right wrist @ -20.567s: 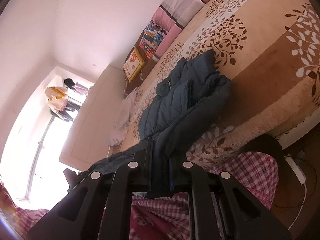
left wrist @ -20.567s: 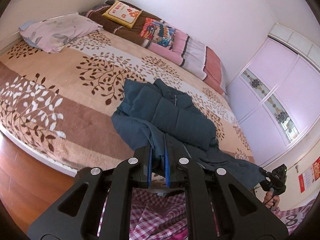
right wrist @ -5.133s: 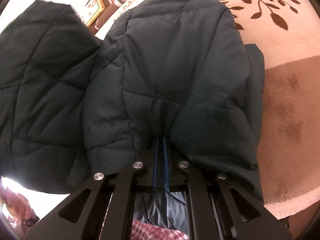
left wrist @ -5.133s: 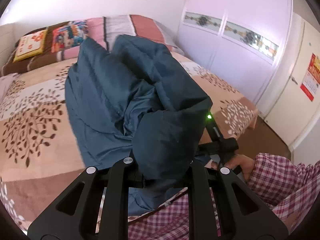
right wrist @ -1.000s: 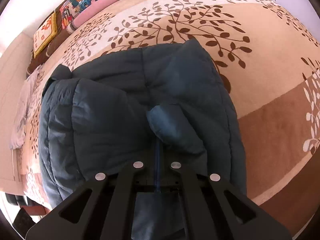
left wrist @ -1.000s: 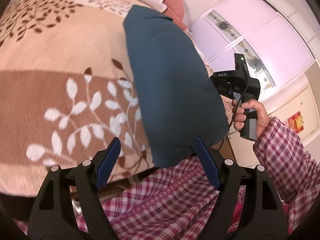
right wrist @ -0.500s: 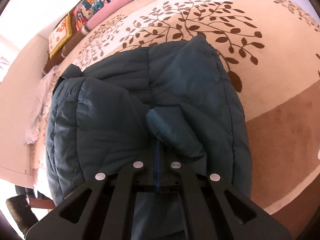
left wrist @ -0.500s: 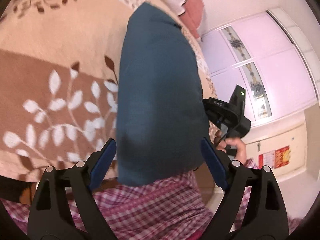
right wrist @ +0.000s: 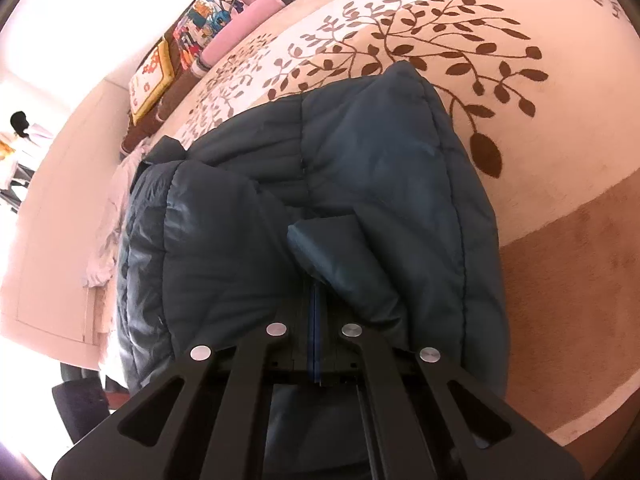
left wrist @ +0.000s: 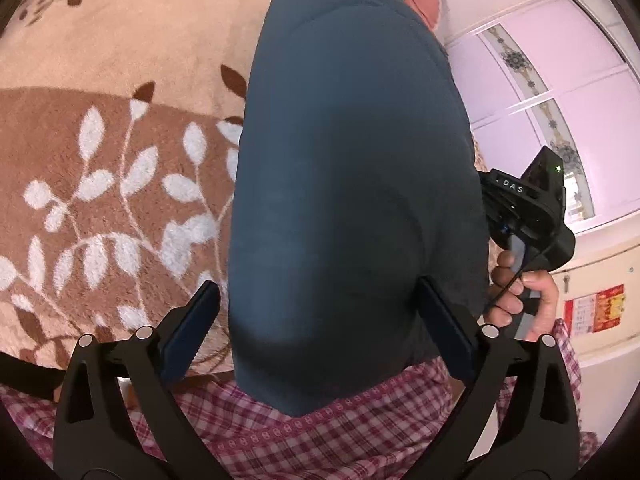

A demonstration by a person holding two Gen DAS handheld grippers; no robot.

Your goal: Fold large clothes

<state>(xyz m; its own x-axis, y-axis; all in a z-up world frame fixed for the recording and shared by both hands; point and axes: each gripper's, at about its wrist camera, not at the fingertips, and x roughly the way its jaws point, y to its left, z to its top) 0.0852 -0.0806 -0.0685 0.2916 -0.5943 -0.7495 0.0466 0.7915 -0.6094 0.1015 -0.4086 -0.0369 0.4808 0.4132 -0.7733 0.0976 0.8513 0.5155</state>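
Between the wide-spread fingers of the left gripper (left wrist: 318,328) sits the near end of the folded dark blue padded jacket (left wrist: 352,184). The jaws have just been opening to their widest. The left finger stands clear of the cloth; the right finger lies close against the jacket's edge, and whether it touches cannot be told. Ahead of this tool the jacket runs away across the leaf-patterned blanket (left wrist: 100,160), and below the fingers is red checked clothing (left wrist: 328,432) worn by the person. To the right, past the jacket, a hand (left wrist: 520,300) grips the handle of the other tool.

From the right wrist, the right gripper (right wrist: 316,304) has its jaws fully closed, the blue pads meeting with a fold of the jacket (right wrist: 348,184) bunched just above and ahead of them; whether cloth is pinched between them is not clear. The jacket lies folded in front of this tool on the blanket (right wrist: 560,160), with pillows (right wrist: 208,36) far beyond.
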